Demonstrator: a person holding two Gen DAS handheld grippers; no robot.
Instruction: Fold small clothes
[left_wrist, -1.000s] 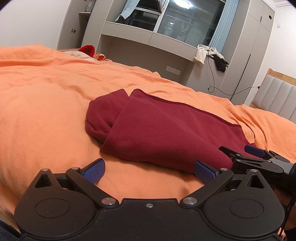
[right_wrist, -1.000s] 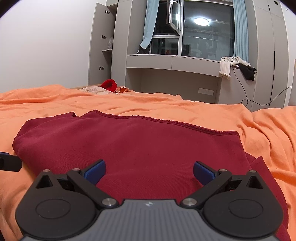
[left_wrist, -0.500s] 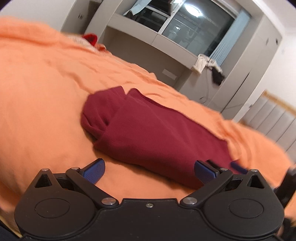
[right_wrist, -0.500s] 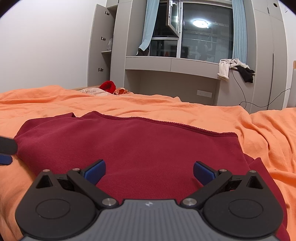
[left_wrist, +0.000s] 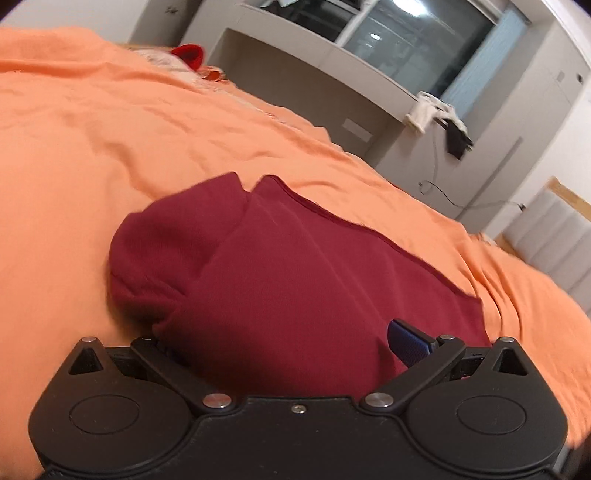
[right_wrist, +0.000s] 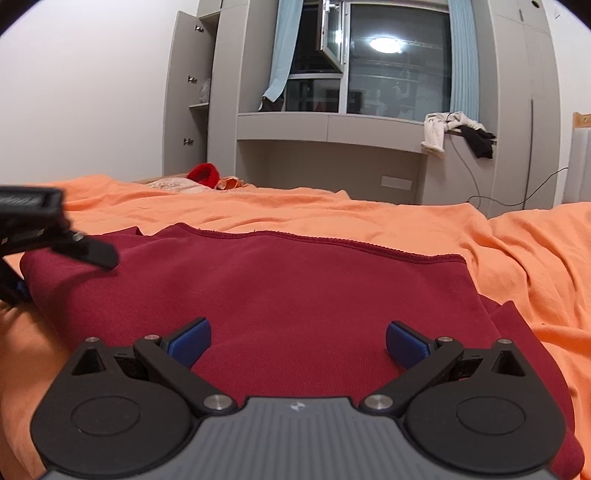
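Jaws on both grippers stand spread, grasping nothing. On the orange bed (right_wrist: 369, 218) lies the maroon garment (right_wrist: 295, 295), partly folded, long axis running left to right. Its near edge sits between the left gripper (left_wrist: 295, 354) jaws — one apparently under the cloth — while the right gripper (right_wrist: 297, 343) hovers over the near middle, equally close.

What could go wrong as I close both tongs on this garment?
1. The left tongs straddle the garment's bunched end, where several layers stack; closing may catch only some, so the fold could slip apart.
2. The right tongs sit open over flat cloth; they might pinch the orange sheet beneath too.
3. The left view is blurred, so aim is uncertain.
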